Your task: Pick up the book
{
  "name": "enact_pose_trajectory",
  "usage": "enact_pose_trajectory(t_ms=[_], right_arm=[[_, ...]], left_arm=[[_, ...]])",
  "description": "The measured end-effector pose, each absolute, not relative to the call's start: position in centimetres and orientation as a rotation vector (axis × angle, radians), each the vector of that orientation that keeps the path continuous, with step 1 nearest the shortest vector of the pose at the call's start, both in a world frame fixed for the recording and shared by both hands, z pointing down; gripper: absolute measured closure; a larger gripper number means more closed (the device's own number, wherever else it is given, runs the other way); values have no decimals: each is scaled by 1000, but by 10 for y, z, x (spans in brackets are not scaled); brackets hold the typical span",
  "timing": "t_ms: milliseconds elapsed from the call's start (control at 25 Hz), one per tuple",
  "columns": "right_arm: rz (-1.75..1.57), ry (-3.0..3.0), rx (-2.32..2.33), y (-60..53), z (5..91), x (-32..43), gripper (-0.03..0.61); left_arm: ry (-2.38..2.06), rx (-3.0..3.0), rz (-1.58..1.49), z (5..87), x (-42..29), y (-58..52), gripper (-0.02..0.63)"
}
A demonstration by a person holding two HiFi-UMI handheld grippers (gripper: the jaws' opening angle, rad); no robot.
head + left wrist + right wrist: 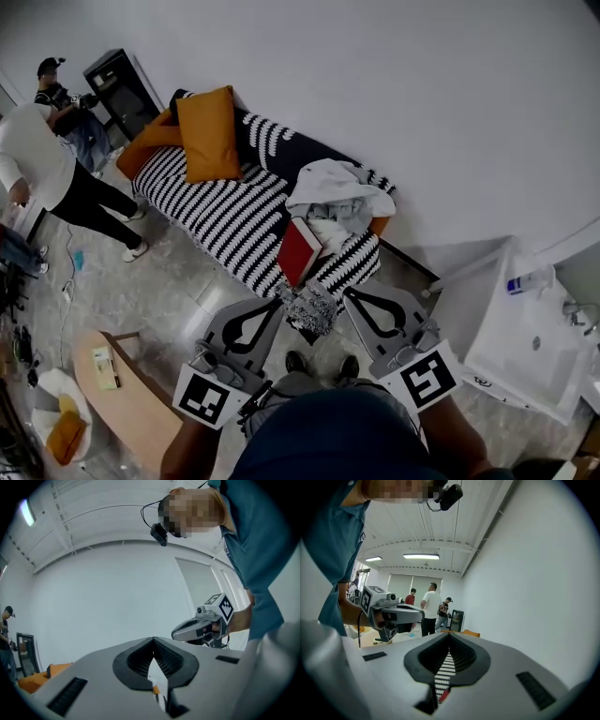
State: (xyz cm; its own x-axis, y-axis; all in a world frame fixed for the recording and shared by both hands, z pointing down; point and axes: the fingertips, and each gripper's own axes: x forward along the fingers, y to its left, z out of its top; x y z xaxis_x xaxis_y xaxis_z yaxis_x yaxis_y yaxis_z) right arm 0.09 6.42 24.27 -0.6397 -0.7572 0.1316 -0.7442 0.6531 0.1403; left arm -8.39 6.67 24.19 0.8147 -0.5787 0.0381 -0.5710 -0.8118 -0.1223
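Head view: the red book [300,251] is lying on the striped sofa [225,220], just beside a heap of white clothes [339,192]. It is sitting at one o'clock from the left gripper [277,302] and eleven o'clock from the right gripper [348,292], apart from both.

Left gripper view: the jaws are meeting at their tips, gripping nothing.

Right gripper view: the jaws are pressing together, empty, with striped fabric showing through the gap behind the tips.

Open: striped sofa seat [220,220] left of the book [299,250]; floor [178,286] before us. Obstacles we note: clothes heap [339,192] against the book's far side, patterned cloth [312,307] just nearside, wooden table [131,398] left, white sink unit [525,352] right.
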Motion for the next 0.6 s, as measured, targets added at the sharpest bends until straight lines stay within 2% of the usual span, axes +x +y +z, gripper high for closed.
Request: enact_pose_trajectory(t_ms=[600], right_arm=[[-50, -2619, 1354, 45, 255, -21, 565]], left_arm=[[771, -2956, -121, 257, -109, 36, 609]])
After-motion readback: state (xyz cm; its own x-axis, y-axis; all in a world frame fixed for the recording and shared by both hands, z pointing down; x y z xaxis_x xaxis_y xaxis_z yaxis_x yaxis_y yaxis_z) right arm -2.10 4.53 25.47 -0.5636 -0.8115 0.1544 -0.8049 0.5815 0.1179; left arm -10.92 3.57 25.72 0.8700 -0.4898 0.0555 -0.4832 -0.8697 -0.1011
